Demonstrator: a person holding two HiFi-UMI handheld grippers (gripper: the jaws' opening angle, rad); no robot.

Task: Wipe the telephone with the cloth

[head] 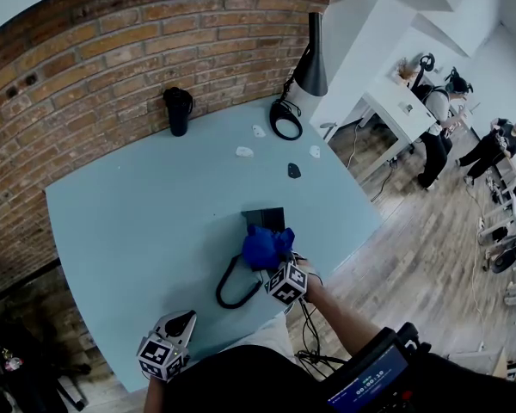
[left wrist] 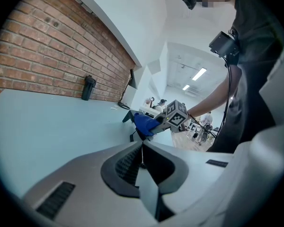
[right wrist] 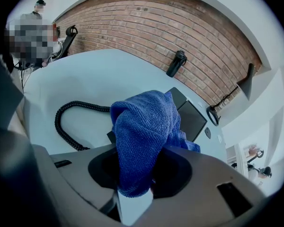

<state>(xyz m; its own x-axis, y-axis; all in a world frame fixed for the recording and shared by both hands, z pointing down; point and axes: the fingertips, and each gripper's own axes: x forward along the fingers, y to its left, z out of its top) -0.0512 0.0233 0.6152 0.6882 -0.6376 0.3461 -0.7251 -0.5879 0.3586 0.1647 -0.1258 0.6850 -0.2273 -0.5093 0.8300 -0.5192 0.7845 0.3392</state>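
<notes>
Your right gripper (head: 278, 268) is clamped on the blue cloth (head: 263, 246), bunched over the telephone (head: 267, 217) at frame centre. Your left gripper (head: 183, 319) jaws together, nothing between, lower left at the table (head: 129, 222) edge.

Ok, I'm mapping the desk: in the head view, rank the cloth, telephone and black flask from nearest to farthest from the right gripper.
1. cloth, clamped in the right gripper.
2. telephone, just beyond the cloth.
3. black flask, far back by the brick wall.
</notes>
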